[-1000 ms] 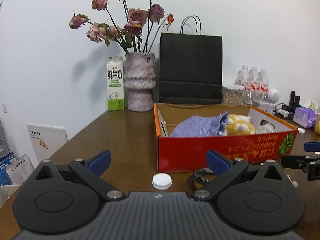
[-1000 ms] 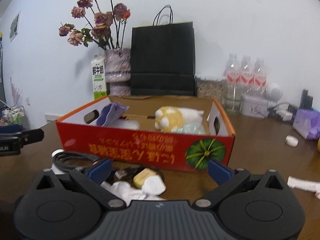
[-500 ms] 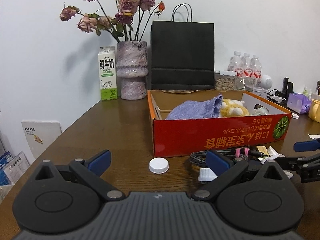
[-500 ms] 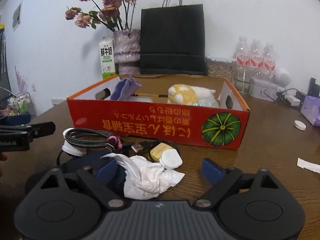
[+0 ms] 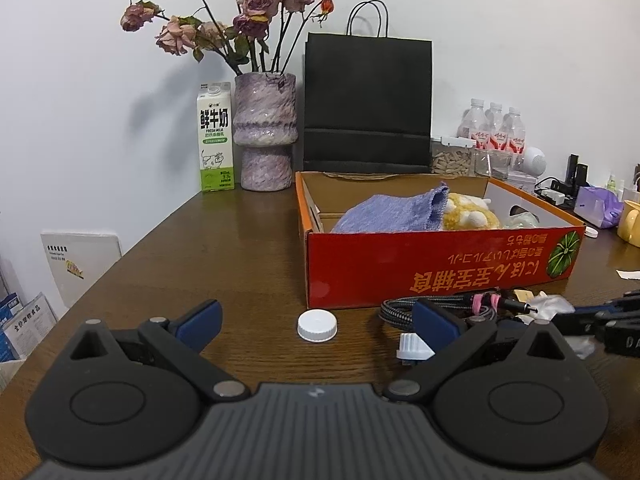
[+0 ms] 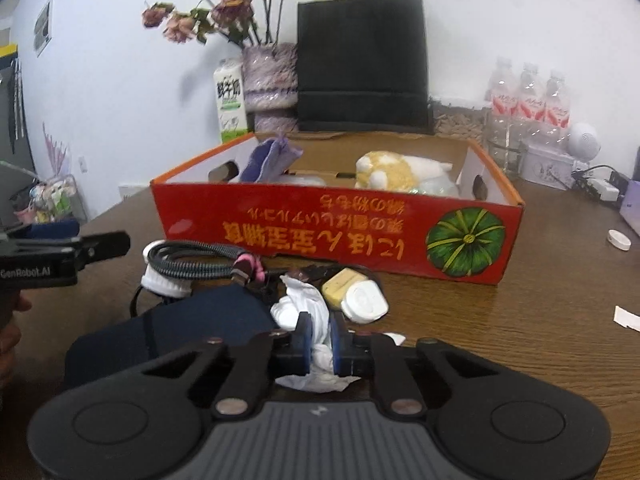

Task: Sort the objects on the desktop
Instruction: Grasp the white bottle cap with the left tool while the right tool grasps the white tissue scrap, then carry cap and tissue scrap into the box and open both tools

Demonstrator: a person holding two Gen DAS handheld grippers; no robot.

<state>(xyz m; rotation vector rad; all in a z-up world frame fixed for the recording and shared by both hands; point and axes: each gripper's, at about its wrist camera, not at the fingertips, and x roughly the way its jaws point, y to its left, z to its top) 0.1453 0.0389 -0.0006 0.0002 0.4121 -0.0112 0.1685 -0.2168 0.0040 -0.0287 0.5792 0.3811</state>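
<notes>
The right gripper [image 6: 319, 344], which stood wide open a second ago with the tissue [image 6: 308, 312] loose between its fingers, is now clamped on that tissue, the two blue pads pinching a fold of it so that only a thin white strip shows between them. That likely means the pick is made and the next step is to lift the tissue clear of the clutter and carry it off, perhaps to the box [image 6: 336, 232] straight ahead of the jaws. The tissue is white, crumpled and soft; part bulges up just beyond the pads and a flat corner sticks out beneath them, so it should come away lightly, though a trailing edge might drag on its neighbours. Just past the jaws lie a white plug [image 6: 365, 302] and a yellow block [image 6: 340, 282], touching the tissue's far side; ahead and to the left sits a coiled cable [image 6: 192, 260], and a dark pouch [image 6: 192, 328] lies directly left of the jaws. The left gripper [image 5: 316, 324] has barely shifted; its jaws stand wide and hold nothing, with a white cap [image 5: 317, 325] on the table between them.
</notes>
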